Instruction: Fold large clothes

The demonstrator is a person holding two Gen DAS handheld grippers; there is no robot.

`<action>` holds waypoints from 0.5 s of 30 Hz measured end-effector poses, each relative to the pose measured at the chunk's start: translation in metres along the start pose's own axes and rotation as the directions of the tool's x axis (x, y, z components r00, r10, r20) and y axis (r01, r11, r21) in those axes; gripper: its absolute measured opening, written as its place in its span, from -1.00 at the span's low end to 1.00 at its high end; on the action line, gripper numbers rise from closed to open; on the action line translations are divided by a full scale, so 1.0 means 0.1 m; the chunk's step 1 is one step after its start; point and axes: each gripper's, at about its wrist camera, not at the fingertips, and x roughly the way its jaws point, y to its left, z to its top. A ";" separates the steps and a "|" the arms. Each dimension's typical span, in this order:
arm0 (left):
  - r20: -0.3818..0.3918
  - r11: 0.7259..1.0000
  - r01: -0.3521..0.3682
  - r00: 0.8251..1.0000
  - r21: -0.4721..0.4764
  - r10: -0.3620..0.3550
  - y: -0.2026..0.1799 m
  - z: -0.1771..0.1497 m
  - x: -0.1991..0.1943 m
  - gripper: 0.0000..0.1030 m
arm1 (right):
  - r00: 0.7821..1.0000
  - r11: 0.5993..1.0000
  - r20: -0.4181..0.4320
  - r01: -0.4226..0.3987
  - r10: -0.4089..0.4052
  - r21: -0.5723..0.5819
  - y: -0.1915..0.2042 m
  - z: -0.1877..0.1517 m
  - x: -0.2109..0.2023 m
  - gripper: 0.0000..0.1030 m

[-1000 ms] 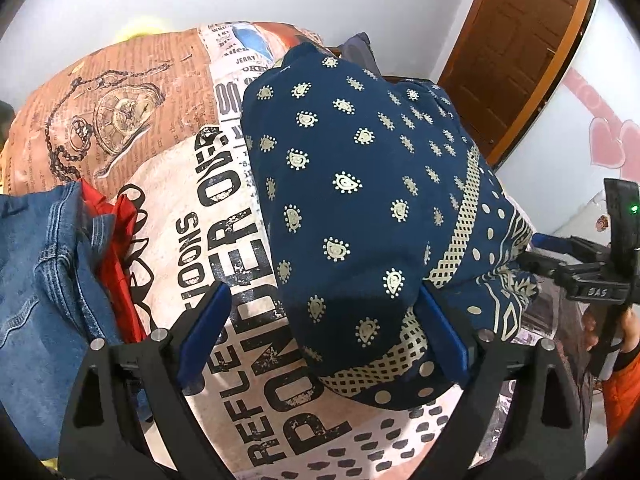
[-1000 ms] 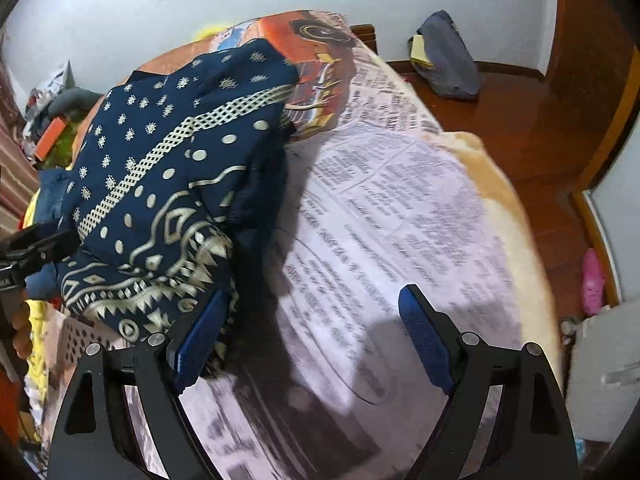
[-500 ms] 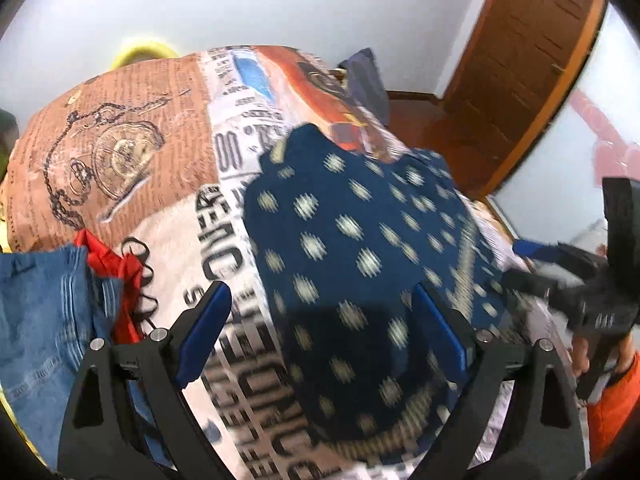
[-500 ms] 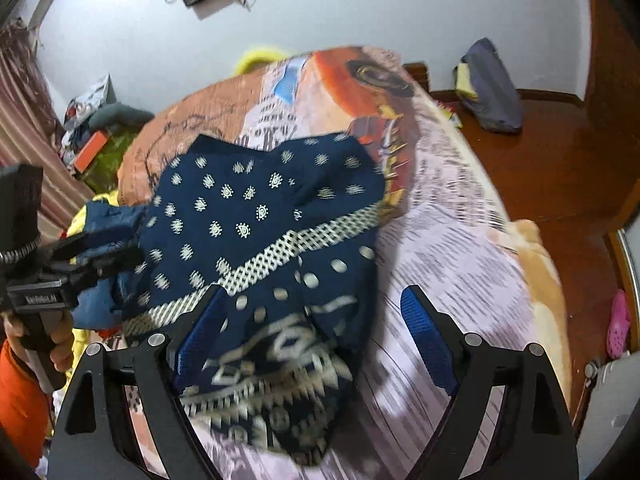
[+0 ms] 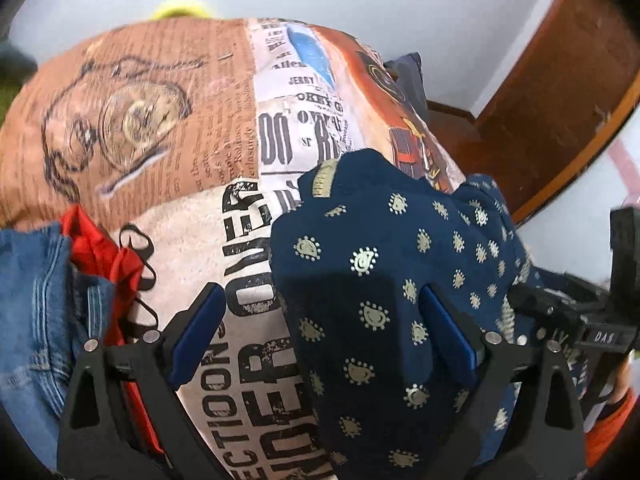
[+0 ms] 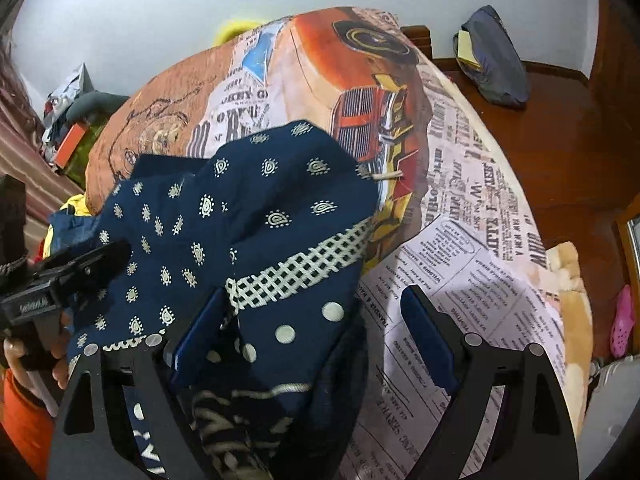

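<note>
Bed with newsprint-and-car bedspread (image 5: 240, 288): 1 navy paisley garment (image 5: 380, 280) lay bunched between 2 grippers, left gripper (image 5: 320, 336) opening, right gripper (image 6: 316, 336) wide, neither gripping, right nearer the checked border band (image 6: 304, 268).

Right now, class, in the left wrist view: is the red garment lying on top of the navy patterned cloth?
No, the red garment lies beside the denim, apart from the navy cloth.

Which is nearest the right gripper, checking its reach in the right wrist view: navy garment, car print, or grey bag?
1. Navy garment, under the right gripper, left side.
2. Car print, mid-bed beyond.
3. Grey bag, on the floor by the far wall.
</note>
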 end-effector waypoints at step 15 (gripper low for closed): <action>-0.118 0.975 0.222 0.968 -0.002 -0.221 -0.13 -0.50 -0.33 0.85 | 0.979 0.979 -0.075 -0.186 0.192 0.078 -0.14 -0.42 -0.03 0.71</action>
